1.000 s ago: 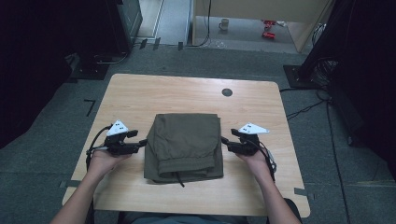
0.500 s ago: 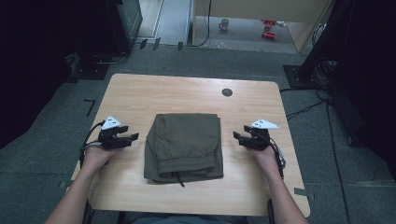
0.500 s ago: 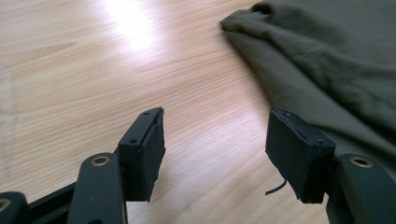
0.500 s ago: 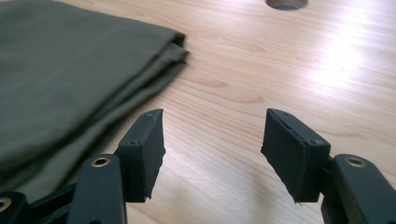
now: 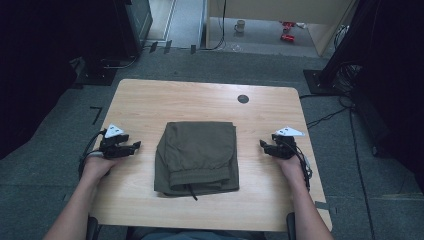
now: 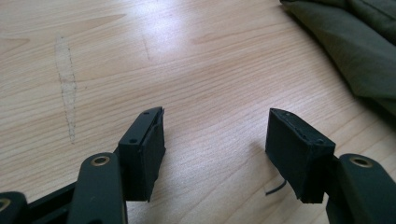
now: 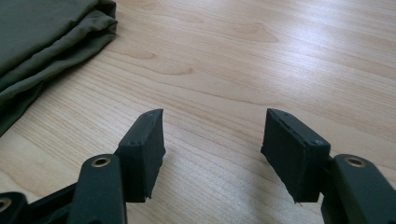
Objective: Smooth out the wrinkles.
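- One folded olive-green cloth garment (image 5: 197,157) lies flat at the middle of the pale wooden table (image 5: 200,100) in the high view, a dark drawstring trailing from its near edge. The left gripper (image 5: 134,146) and the right gripper (image 5: 262,145) rest on the tabletop, one on each side of the garment and apart from it, jaws pointing inward.
- Left gripper view: its matte black, blocky jaws stand wide apart over bare wood grain, holding nothing; the garment's soft folded edge shows at upper right.
- Right gripper view: jaws likewise spread wide and empty; layered fabric folds sit at upper left.
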The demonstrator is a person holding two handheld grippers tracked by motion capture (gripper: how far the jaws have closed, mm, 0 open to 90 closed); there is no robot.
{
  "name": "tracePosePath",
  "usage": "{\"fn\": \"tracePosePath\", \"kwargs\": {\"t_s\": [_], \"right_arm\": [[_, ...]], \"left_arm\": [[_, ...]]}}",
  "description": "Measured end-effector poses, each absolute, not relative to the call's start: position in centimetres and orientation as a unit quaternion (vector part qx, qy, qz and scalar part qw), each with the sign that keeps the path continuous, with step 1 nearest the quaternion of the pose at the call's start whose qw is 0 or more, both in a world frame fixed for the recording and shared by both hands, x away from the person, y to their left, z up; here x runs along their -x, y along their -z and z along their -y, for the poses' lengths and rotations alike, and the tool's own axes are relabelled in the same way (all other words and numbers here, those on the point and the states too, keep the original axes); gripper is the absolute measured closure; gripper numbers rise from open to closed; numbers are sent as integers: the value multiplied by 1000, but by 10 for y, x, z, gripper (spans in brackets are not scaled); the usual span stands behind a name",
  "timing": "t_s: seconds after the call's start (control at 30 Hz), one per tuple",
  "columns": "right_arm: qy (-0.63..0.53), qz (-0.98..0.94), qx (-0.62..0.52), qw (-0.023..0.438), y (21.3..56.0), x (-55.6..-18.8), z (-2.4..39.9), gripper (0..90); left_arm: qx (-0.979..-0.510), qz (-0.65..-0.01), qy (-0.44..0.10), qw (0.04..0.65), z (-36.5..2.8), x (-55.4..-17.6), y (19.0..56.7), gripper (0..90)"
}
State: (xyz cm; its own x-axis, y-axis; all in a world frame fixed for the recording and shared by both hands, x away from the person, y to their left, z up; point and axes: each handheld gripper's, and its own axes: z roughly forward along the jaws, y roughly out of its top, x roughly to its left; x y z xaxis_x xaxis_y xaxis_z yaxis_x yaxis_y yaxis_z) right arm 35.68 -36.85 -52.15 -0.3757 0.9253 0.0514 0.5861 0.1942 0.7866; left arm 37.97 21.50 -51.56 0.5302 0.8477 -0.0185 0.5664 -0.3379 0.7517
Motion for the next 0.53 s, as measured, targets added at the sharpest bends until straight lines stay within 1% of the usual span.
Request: {"fn": "tracePosePath", "kwargs": {"t_s": [0.1,0.27,0.53], "right_arm": [[-362,-742,-517,227,522,-358,368,381],[-352,-743,-524,223,523,-360,369,326],[-344,-751,-520,218,524,-360,366,187]], "left_arm": [[-797,-441,-196,363,-214,-379,516,373],[-797,-441,-196,363,-214,-379,516,364],[-800,-438,-196,360,-211,-379,516,318]]}}
